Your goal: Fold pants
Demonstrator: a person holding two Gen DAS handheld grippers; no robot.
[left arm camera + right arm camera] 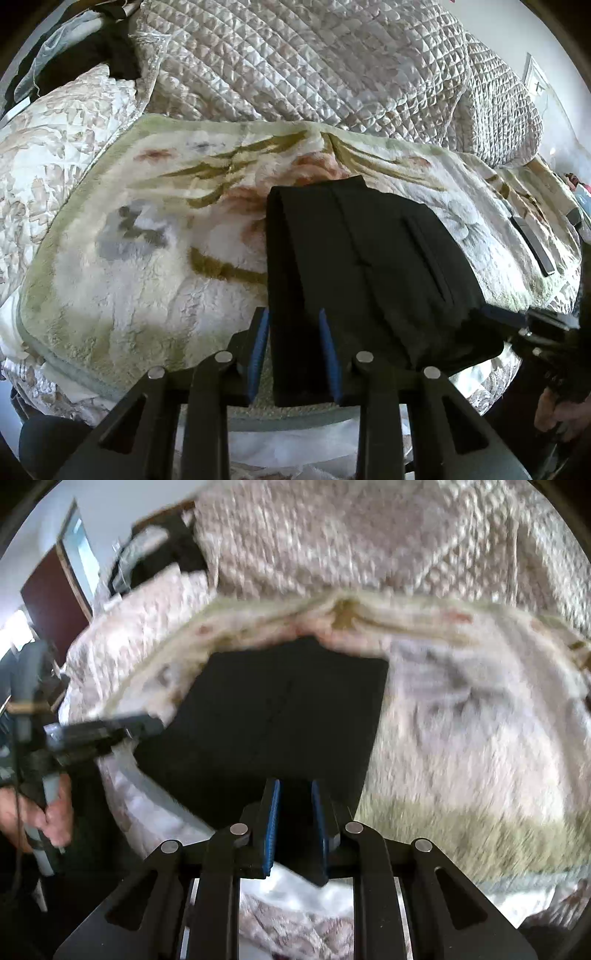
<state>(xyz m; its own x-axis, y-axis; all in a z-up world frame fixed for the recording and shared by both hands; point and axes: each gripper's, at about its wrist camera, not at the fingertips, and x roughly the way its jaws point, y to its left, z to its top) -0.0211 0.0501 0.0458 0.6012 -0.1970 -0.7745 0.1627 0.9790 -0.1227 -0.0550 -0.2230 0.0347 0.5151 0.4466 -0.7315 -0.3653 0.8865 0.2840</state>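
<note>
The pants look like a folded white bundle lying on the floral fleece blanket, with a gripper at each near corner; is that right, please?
Not quite: the pants are black, not white, as the left wrist view shows. The rest holds: folded, on the floral fleece blanket, the left gripper and right gripper at near corners.

One pants (369, 266), two grippers, one blanket (122, 258)

No readable text, labels, brands, numbers or signs in either view.
</note>
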